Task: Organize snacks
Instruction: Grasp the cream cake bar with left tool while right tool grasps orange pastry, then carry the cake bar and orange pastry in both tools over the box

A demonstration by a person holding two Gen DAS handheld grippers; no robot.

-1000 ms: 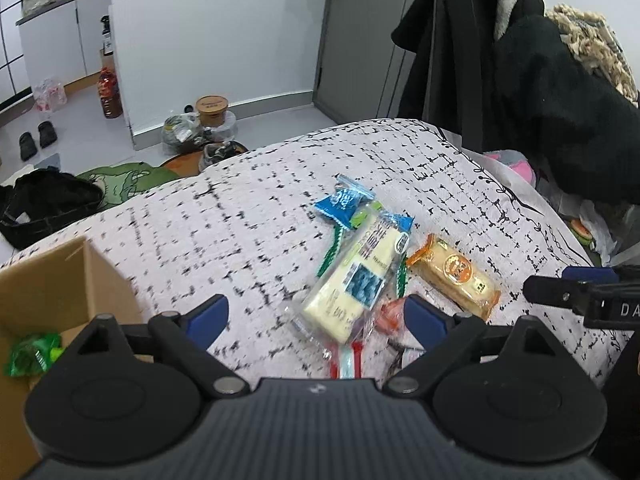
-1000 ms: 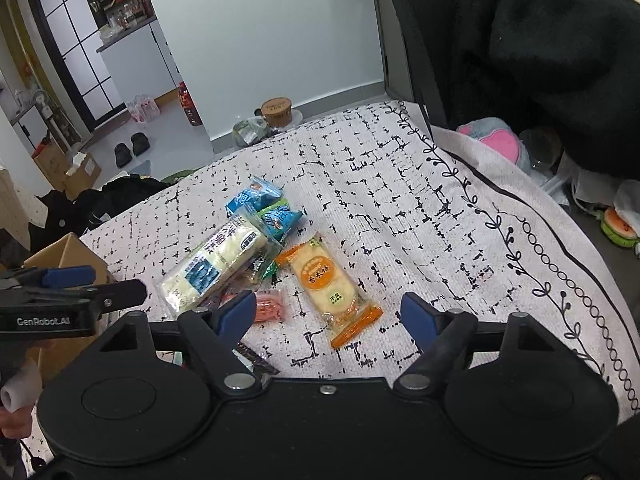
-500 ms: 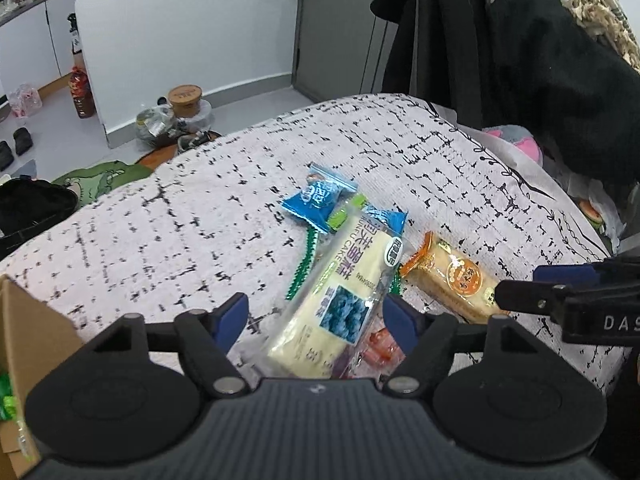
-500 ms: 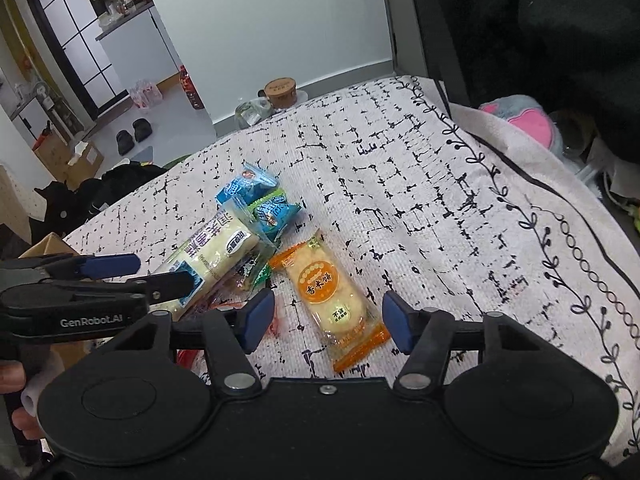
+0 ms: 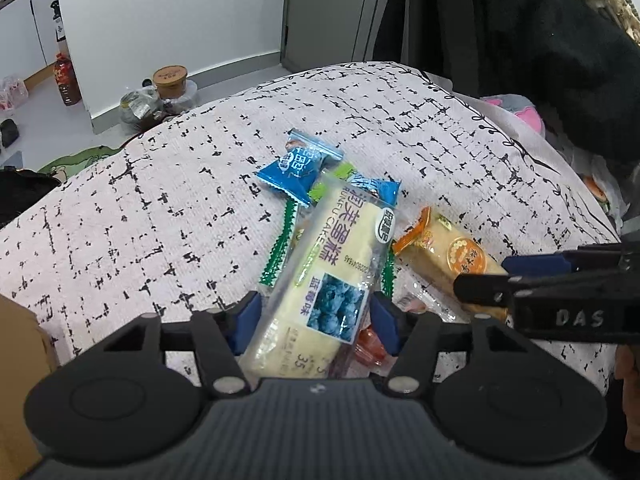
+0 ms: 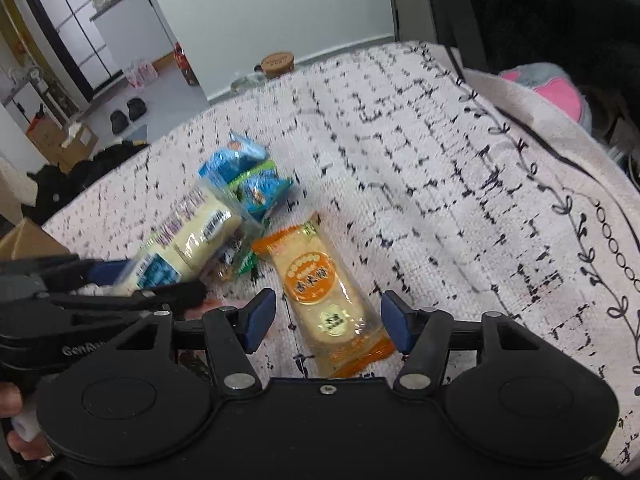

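A pile of snacks lies on the patterned white cloth. My left gripper has its blue pads on both sides of the long blueberry cake pack, touching its near end; the pack also shows in the right wrist view. My right gripper is open, its pads either side of the orange rice-cracker pack, not touching. That pack also shows in the left wrist view. Blue candy packs and a red wrapper lie in the pile.
A cardboard box edge is at the left. Dark coats hang behind the table at the right. A jar, bags and a bottle stand on the floor beyond the far edge.
Both grippers have moved forward and down to the snacks. The left jaws have narrowed onto the cake pack; the right jaws have come around the orange pack.
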